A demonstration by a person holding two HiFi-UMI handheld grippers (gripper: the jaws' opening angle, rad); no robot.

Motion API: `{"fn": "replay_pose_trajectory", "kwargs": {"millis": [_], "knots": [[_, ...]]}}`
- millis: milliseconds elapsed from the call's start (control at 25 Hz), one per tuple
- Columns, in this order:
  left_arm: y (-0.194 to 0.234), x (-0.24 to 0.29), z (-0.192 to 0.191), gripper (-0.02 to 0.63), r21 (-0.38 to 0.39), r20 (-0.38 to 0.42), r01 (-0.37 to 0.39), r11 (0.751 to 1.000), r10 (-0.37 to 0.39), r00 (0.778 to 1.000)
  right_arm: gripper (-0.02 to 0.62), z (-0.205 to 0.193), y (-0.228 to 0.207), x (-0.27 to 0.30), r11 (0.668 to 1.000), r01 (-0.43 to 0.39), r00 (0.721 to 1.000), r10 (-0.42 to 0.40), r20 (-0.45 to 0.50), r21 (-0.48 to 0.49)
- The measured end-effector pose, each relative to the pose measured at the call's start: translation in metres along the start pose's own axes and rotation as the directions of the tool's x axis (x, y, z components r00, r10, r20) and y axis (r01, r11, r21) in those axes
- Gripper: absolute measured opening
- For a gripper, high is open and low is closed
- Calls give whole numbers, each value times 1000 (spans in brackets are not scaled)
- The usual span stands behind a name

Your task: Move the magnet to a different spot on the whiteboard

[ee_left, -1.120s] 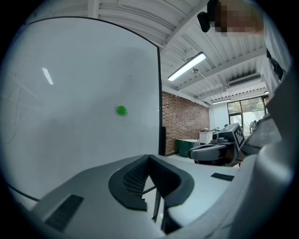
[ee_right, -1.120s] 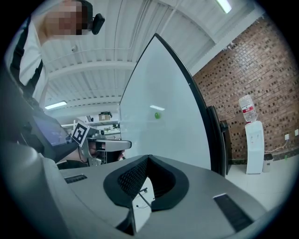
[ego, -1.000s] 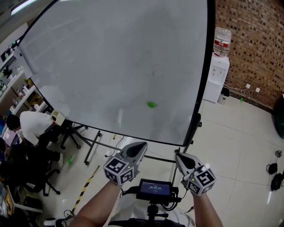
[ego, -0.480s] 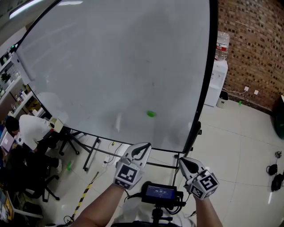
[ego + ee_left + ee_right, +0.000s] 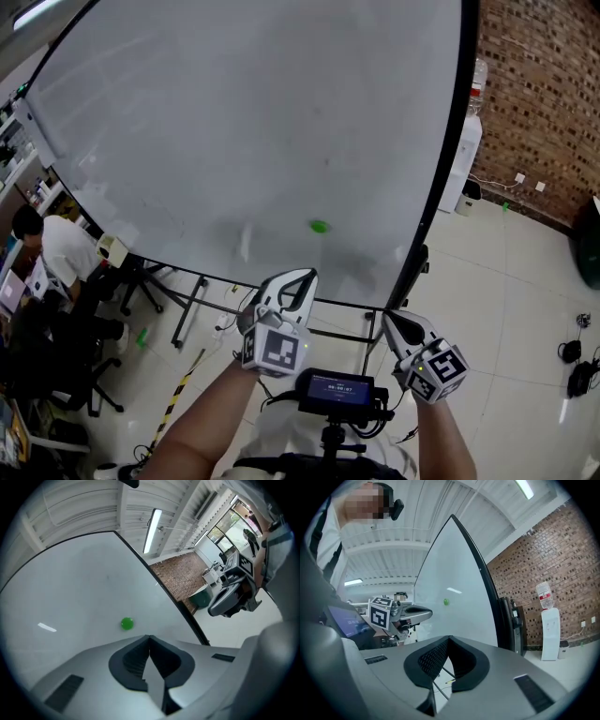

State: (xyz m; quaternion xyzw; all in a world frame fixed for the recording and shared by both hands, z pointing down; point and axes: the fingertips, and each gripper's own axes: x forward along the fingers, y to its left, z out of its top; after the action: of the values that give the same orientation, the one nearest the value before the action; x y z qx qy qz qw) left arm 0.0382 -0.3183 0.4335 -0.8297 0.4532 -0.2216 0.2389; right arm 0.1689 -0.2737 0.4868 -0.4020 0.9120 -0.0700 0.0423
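A small green magnet (image 5: 320, 226) sticks low on the big whiteboard (image 5: 234, 141), right of its middle. My left gripper (image 5: 292, 279) is held below the board's bottom edge, shut with nothing in it, and points up towards the magnet. In the left gripper view the magnet (image 5: 127, 623) lies just above and left of the closed tips of the left gripper (image 5: 149, 637). My right gripper (image 5: 390, 322) is lower and to the right, also shut and empty. In the right gripper view the right gripper (image 5: 449, 637) faces the board edge-on, with the magnet (image 5: 446, 602) far ahead.
The board's black frame (image 5: 441, 216) and stand legs (image 5: 192, 309) are in front of me. A water dispenser (image 5: 466, 159) stands against the brick wall (image 5: 544, 94) at the right. A seated person (image 5: 56, 253) is at the left. Cables (image 5: 572, 361) lie on the floor.
My left gripper has rolled over and risen towards the board's lower edge. The right gripper has drifted slightly right. The board now fills more of the head view.
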Motion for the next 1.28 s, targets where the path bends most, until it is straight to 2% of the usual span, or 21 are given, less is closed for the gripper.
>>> {"fn": "replay_pose_trajectory", "kwargs": {"millis": [280,680,800,1080,1280], "knots": [[12,8,1,11,121,-8,-33,992,35,999,34,3,3,9,1000,-23,1000,23,-10,-9],[22,25,11,77,258,-9,-35,965,39,999,32,7,-3,19,1000,-24,1000,24,-2,-12],[27,28,13,79,305,-10,-41,952,46,999,32,7,-4,21,1000,-22,1000,22,-3,-12],[36,45,18,140,426,-22,-59,903,75,997,32,5,-14,22,1000,-12,1000,12,3,-2],[37,51,22,153,463,-14,-84,882,102,995,34,6,-17,23,1000,-2,1000,2,7,4]]}}
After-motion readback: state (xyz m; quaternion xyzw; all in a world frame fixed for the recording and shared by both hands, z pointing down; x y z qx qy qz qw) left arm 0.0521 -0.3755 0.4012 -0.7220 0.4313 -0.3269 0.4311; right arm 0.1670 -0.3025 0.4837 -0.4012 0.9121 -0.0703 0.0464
